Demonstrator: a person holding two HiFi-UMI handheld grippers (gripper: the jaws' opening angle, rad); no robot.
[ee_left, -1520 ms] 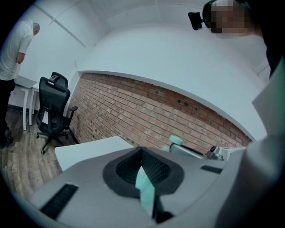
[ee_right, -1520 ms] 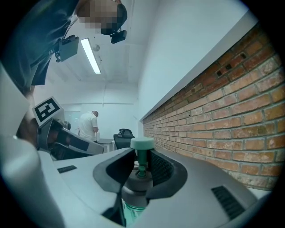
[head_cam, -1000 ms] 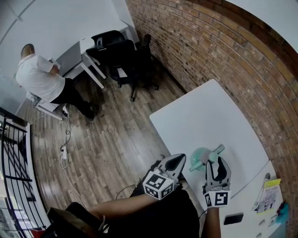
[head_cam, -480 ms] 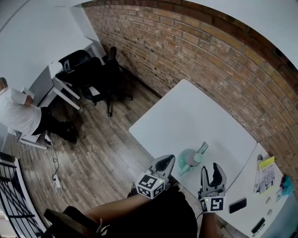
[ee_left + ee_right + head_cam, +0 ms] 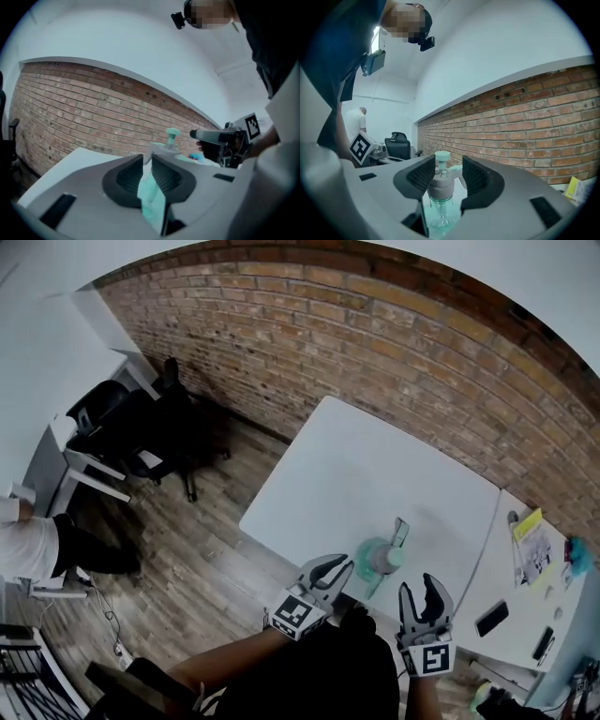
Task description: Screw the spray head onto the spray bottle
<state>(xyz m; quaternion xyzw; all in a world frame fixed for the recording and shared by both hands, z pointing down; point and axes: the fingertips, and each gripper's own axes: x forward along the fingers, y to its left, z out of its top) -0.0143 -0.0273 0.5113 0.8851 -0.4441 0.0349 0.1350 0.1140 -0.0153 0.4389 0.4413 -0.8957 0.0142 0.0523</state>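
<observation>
Spray bottle (image 5: 373, 559) upright on white table (image 5: 375, 465), near front edge, just ahead of both grippers. Spray head (image 5: 439, 174) sits on bottle neck: grey collar, teal knob on top, lever reaching toward brick wall (image 5: 375, 343). Left gripper (image 5: 339, 565) just beside bottle, jaws nearly together, just been easing apart by sliver, nothing clamped between them; teal of bottle shows through slit. Right gripper (image 5: 424, 587) released, jaws wide, stopped short of bottle, holding nothing; its own view frames spray head between jaws.
</observation>
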